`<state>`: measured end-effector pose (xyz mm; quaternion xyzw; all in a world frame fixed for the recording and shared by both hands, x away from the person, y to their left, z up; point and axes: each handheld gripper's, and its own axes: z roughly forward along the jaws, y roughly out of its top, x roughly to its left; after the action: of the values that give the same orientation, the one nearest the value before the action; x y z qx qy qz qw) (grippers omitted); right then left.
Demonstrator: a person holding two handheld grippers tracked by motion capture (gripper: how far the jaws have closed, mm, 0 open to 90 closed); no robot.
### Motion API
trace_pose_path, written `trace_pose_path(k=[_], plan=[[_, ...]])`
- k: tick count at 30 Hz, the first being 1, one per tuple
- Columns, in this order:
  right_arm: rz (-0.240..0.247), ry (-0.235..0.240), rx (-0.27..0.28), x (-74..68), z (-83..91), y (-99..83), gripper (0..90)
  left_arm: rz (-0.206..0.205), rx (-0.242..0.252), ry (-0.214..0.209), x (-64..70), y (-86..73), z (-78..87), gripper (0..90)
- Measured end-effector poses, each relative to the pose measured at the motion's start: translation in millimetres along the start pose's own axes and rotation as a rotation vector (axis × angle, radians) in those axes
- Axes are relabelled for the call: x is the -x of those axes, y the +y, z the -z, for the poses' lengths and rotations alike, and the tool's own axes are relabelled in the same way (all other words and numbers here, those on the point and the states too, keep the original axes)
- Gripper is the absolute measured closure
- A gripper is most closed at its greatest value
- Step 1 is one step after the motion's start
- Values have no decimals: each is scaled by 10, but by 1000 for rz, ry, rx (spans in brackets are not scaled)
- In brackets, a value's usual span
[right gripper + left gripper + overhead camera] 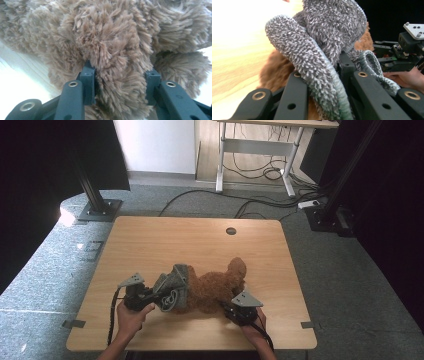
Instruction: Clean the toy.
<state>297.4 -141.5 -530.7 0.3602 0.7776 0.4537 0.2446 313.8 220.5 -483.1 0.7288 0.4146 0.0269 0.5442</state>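
— How is the high view lit?
— Even, fairly soft light is cast on the desk (pixel 200 240); the far left and right are lost in near-black, and a glare patch is seen on the floor at the left. Fine detail is softened.
— And the left gripper view?
— The desk surface (pixel 239 47) is blown out to white-yellow at the upper left, while the grey knitted cloth (pixel 317 50) is rendered sharply.
— The right gripper view?
— The brown plush toy (pixel 112 45) is shown slightly soft, with overexposed white at the lower corners.

The plush toy (pixel 217 287) lies on the table (pixel 150 245), its knitted garment (pixel 174 287) at its left end
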Motion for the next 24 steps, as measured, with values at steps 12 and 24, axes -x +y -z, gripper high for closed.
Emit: trace_pose_path(k=[12, 24], plan=[[39, 89, -22, -77, 56, -58, 563, 67, 1, -53, -70, -280, 58, 739], [11, 18, -14, -100, -61, -58, 561, 70, 22, -6, -222, -119, -233, 742]])
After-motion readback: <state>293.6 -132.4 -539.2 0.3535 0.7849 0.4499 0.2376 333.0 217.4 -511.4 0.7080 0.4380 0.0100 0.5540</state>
